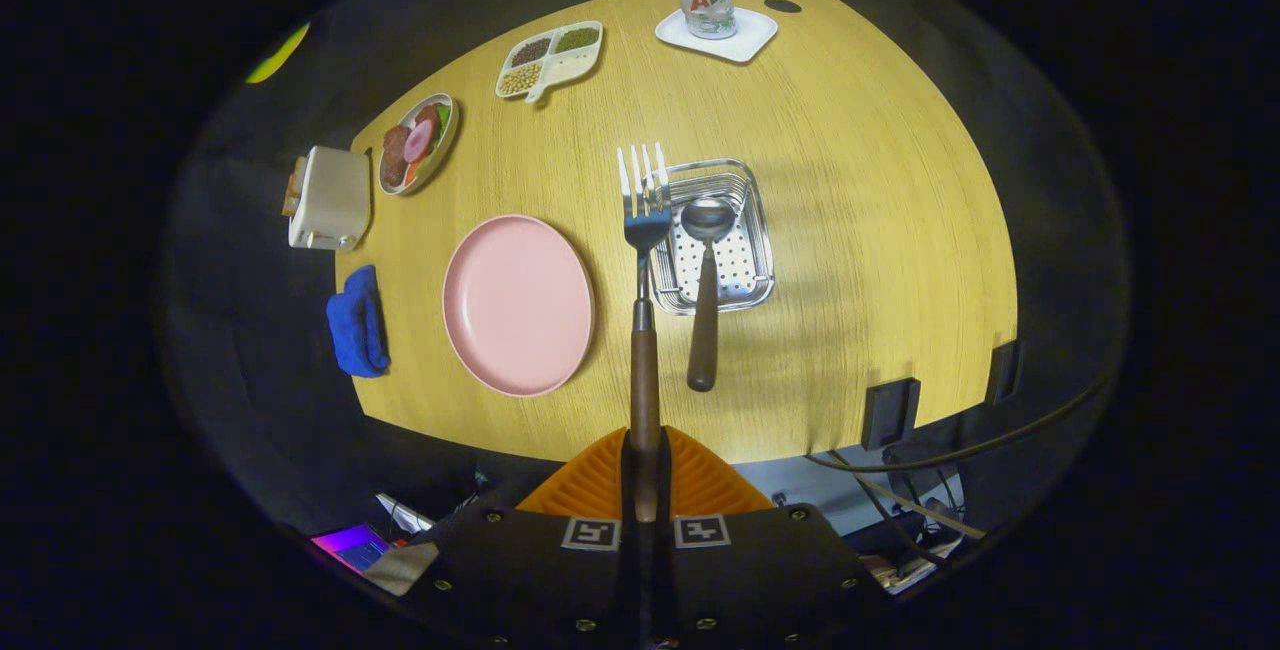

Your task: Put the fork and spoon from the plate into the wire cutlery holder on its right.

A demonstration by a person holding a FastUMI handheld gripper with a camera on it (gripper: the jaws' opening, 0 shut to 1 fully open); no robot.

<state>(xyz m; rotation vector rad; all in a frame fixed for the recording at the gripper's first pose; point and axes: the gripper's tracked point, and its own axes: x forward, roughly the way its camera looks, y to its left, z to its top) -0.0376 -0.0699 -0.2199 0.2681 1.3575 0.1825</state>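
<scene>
Orange ribbed gripper (645,475) jaws pinching wooden-handled fork (643,230), spoon (705,270) seemingly resting in perforated steel holder (762,230)

The fork (645,230) is gripped between the gripper (645,475) fingers, beyond them, between the plate (518,305) and the holder (715,235), where the spoon (705,290) is laid.

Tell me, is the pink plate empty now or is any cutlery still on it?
Empty. The pink plate is bare; the spoon lies in the wire holder, and the hand-held gripper is shut on the fork.
</scene>
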